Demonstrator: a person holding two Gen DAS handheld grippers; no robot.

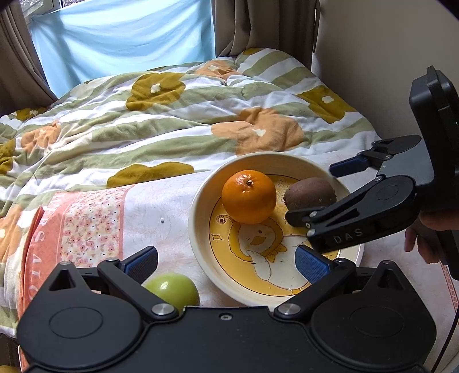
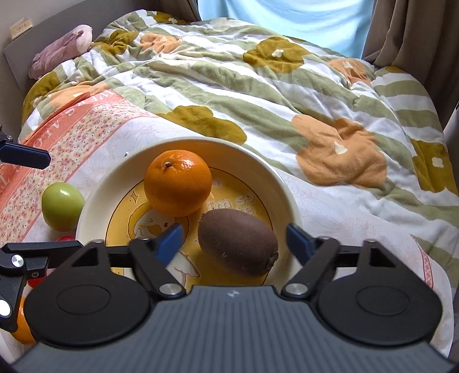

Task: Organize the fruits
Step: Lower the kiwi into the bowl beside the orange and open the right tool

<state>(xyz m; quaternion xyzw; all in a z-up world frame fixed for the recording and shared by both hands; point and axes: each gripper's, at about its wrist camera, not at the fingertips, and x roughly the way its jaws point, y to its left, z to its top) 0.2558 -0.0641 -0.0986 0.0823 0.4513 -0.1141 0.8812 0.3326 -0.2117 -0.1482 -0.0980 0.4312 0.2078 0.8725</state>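
Rumpled bedding fills the background: a quilt striped green and white with mustard and orange flower patches, pale blue cloth over the window and brown curtains at the sides. Nearer lies a white sheet with a pink flowered band, and a soft toy rests by the headboard.

On the sheet sits a cream bowl with a yellow cartoon duck printed inside. It holds an orange, stem dimple up, and a brown fuzzy kiwi lying on its side, just beside the orange. A green apple rests on the sheet just outside the bowl's rim. Something red and another orange fruit peek out behind the left gripper's arm in the right wrist view.

The right gripper hangs over the bowl with its jaws spread wide on either side of the kiwi, pads clear of it. The left gripper also stands open and empty, between apple and bowl.
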